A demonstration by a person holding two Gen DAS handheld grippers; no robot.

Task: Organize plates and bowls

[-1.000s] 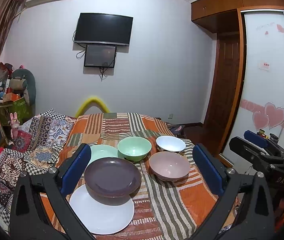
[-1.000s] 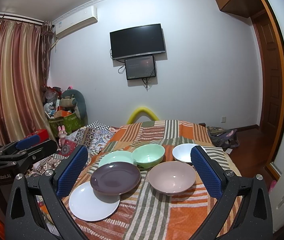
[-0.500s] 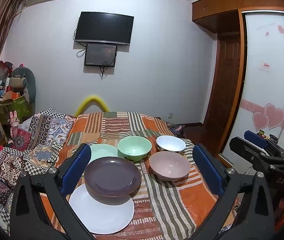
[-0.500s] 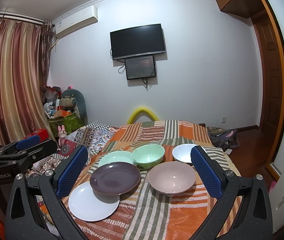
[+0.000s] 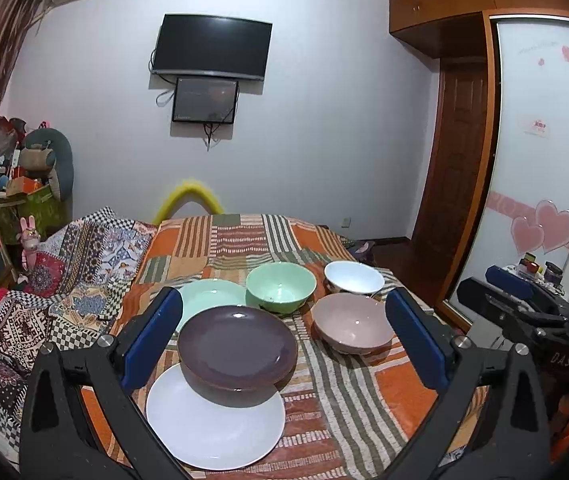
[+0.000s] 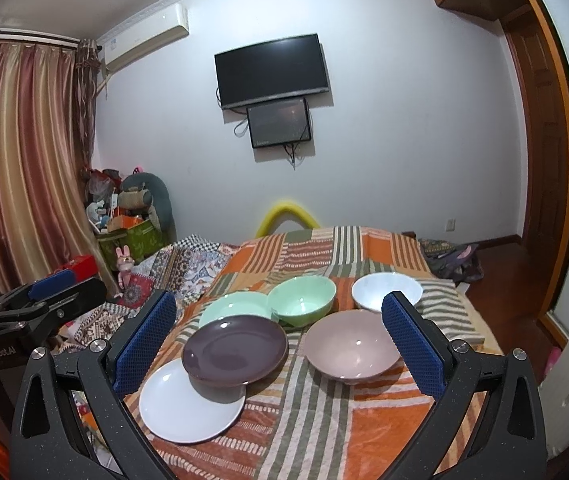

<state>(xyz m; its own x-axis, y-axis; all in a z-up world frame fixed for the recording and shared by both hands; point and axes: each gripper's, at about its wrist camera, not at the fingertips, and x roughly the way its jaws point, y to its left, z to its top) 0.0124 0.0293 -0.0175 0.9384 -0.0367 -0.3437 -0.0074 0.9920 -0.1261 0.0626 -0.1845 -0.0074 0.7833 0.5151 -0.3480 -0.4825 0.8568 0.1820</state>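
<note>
On the striped orange cloth lie a white plate (image 5: 212, 432) (image 6: 184, 408), a dark purple plate (image 5: 236, 346) (image 6: 234, 348) partly over it, and a mint green plate (image 5: 208, 294) (image 6: 232, 306) behind. Beside them stand a mint green bowl (image 5: 280, 286) (image 6: 302, 298), a white bowl (image 5: 354, 276) (image 6: 384, 288) and a pink bowl (image 5: 350, 326) (image 6: 350, 346). My left gripper (image 5: 284, 344) is open and empty, held back above the near edge. My right gripper (image 6: 280, 346) is open and empty too, to the right of the left one.
The cloth covers a table or bed (image 5: 364, 400) (image 6: 324, 432). A patterned quilt (image 5: 64, 272) lies to the left with boxes and soft toys (image 6: 132, 216) behind. A wooden door (image 5: 456, 152) and a wardrobe (image 5: 540, 160) stand on the right.
</note>
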